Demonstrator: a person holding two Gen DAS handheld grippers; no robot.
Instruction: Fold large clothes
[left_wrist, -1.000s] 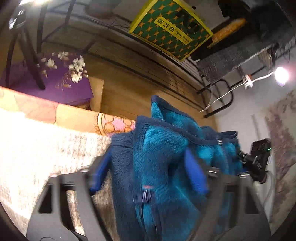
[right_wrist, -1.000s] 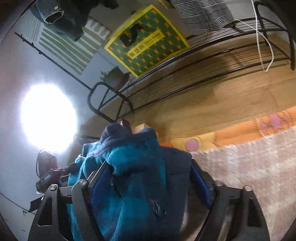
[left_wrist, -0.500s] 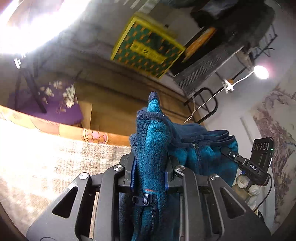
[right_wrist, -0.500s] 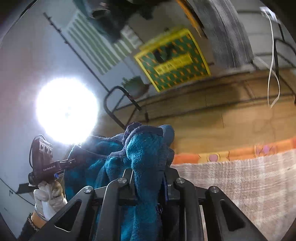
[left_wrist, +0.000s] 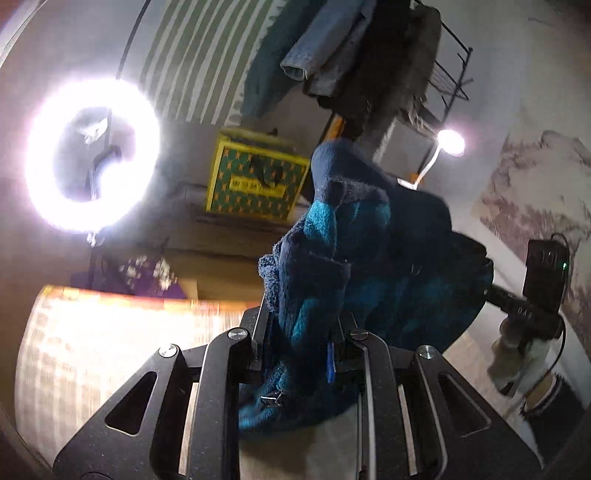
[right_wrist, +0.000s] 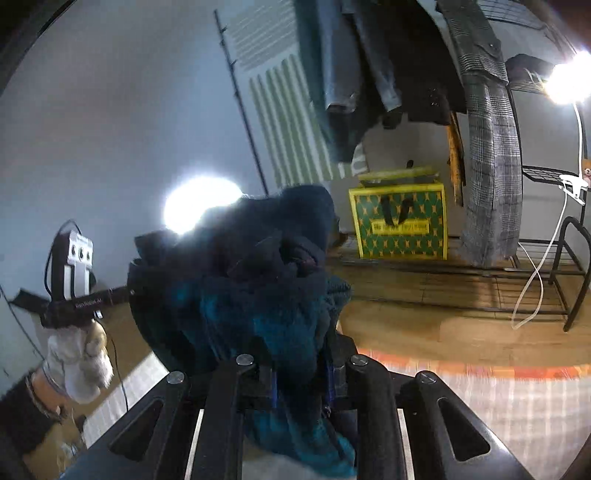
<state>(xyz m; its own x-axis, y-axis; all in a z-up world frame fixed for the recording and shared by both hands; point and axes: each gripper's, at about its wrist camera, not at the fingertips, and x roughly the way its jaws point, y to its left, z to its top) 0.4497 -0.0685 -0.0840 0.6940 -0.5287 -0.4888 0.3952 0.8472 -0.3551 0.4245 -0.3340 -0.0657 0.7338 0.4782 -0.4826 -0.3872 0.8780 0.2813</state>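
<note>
A teal and navy fleece jacket (left_wrist: 332, 266) hangs in the air between both grippers, well above the pale woven rug (left_wrist: 92, 350). My left gripper (left_wrist: 301, 332) is shut on a bunched edge of the fleece, near a zipper pull. In the right wrist view my right gripper (right_wrist: 301, 373) is shut on another bunched part of the same jacket (right_wrist: 258, 295). Each view shows the other gripper beyond the cloth: the right one (left_wrist: 532, 306) held by a gloved hand, the left one (right_wrist: 74, 295) likewise. The jacket's lower part is hidden.
A ring light (left_wrist: 92, 155) glares at the left. A green and yellow box (right_wrist: 399, 225) sits on a low black rack, under hanging clothes (right_wrist: 487, 147). A lamp (right_wrist: 569, 77) with a white cable stands at the right. Wooden floor (right_wrist: 424, 314) borders the rug's orange edge.
Both grippers closed on the fleece and rose with it off the rug. The views tilted up, so the wall, ring light and hanging clothes now fill the upper frame.
</note>
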